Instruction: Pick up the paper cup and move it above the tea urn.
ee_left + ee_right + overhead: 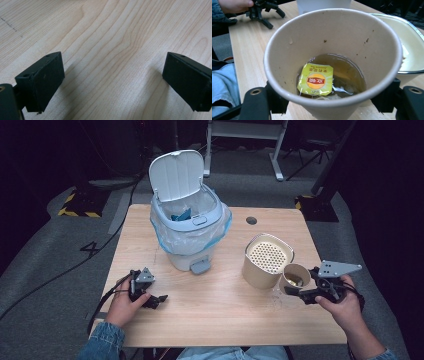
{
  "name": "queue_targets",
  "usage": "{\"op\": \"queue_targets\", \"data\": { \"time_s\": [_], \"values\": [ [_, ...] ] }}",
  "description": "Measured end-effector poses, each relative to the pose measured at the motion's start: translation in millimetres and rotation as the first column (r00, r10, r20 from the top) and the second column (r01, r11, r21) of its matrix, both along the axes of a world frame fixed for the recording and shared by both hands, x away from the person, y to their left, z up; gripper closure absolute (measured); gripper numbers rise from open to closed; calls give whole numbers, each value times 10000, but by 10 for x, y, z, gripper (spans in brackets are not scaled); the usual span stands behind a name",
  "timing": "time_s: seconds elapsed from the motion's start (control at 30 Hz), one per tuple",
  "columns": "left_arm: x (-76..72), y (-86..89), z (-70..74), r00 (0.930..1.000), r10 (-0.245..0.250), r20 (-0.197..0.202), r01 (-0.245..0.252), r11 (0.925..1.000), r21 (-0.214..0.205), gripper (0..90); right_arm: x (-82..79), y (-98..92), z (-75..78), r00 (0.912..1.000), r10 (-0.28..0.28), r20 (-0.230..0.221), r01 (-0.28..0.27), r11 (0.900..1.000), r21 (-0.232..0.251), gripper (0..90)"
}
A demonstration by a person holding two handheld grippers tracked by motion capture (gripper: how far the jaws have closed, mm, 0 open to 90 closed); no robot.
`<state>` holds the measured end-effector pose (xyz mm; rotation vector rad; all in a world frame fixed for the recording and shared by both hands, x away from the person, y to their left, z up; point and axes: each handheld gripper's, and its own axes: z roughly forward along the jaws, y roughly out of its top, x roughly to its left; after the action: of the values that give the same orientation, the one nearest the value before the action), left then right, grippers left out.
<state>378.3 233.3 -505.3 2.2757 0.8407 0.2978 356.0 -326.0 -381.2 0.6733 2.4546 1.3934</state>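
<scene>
While the left gripper (161,298) rests gaping and empty, the right gripper (296,286) clamps the cup (332,62) beside the strainer (267,260).

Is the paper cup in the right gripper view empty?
No: the paper cup holds brownish liquid and a yellow tea-bag tag at its bottom.

Your light wooden table (215,320) with a dark round hole (251,220) near its far edge, on it your lined pedal bin (189,220) with lid raised, a beige container with perforated top (266,260) to its right, your left gripper (161,299) resting near the front left.
</scene>
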Motion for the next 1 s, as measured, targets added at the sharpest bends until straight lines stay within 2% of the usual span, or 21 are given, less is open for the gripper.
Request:
{"op": "queue_targets", "data": {
  "time_s": [0.07, 0.17, 0.53, 0.67, 1.0],
  "values": [
    [1, 0, 0, 10000, 2, -11, -2, 10000, -5, 43, 29, -6, 48, 9998, -170, -116, 169, 9998, -90, 298],
    [1, 1, 0, 10000, 5, -8, -5, 10000, -1, 43, 71, -12, 104, 9997, -219, -138, 219, 9998, 33, 298],
    [0, 0, 0, 10000, 8, -7, -8, 10000, -3, 43, 258, 15, 225, 9987, -328, 388, 333, 9994, -126, 297],
    [-2, 4, 0, 10000, 23, 4, -23, 10000, 15, 43, 390, 21, 269, 9970, -351, 685, 371, 9989, -275, 297],
    [-6, 9, 1, 10000, 54, 12, -54, 10000, 23, 43, 629, 25, 292, 9953, -458, 848, 503, 9974, -511, 298]
  ]
}}
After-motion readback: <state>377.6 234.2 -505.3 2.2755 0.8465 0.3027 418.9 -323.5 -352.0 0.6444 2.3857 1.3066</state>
